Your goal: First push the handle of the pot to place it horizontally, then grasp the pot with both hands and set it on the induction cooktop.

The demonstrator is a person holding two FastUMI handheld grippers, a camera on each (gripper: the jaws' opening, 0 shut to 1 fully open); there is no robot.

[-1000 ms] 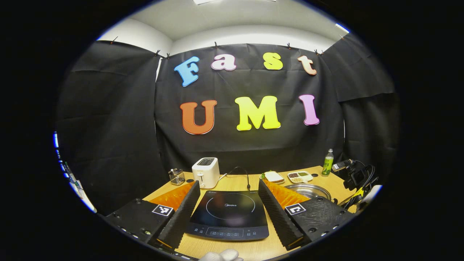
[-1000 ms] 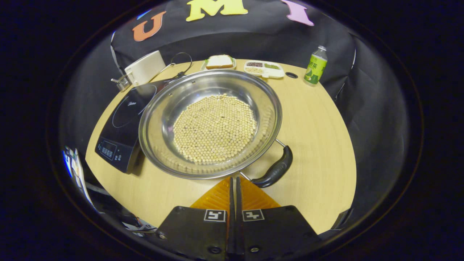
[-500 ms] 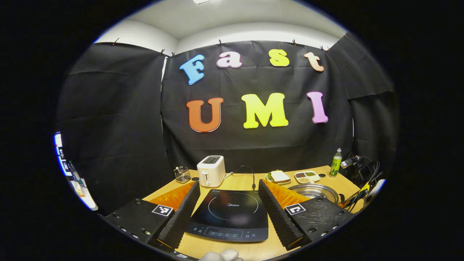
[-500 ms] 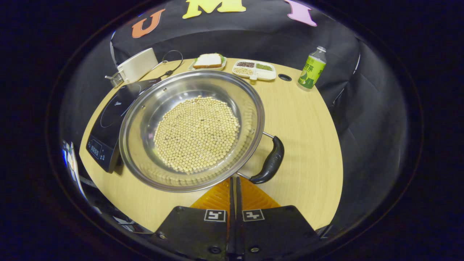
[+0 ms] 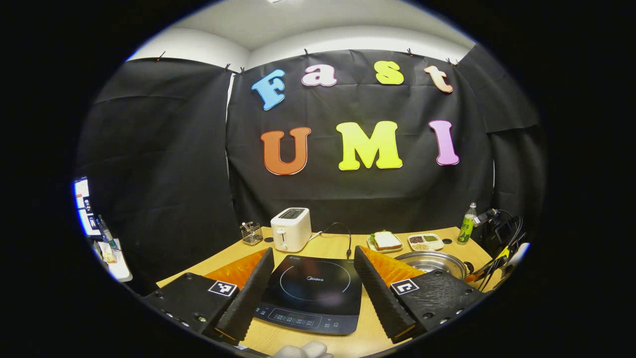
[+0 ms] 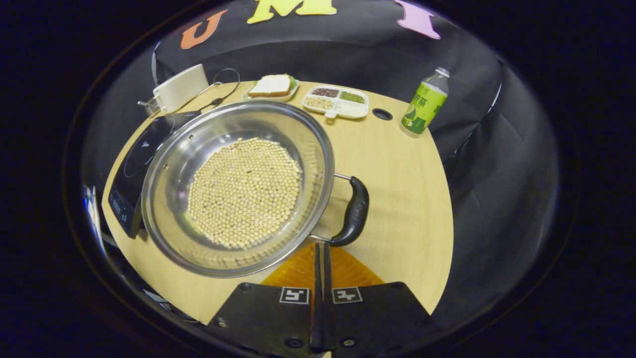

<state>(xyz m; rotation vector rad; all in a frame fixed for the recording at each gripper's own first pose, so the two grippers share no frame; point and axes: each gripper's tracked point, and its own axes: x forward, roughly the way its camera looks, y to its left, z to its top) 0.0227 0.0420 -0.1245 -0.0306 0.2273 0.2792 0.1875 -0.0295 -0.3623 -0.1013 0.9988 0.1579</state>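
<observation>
The right gripper (image 6: 320, 248), fingers pressed together with nothing between them, sits just behind the pot's black handle (image 6: 354, 213). The bean-filled pot (image 6: 238, 186) rests ahead on the table (image 6: 397, 199). The left gripper (image 5: 314, 258), spread wide, frames the induction cooktop (image 5: 313, 293).

Left gripper (image 5: 313, 271) is held level with its two fingers spread wide, one slanting off toward 10 o'clock and the other toward 2 o'clock. A bit of a white-gloved hand (image 5: 303, 350) peeks in at 6 o'clock right below it. Right gripper (image 6: 321, 256) is angled downward, fingers pressed together with nothing between them, tips pointing to 12 o'clock.
</observation>
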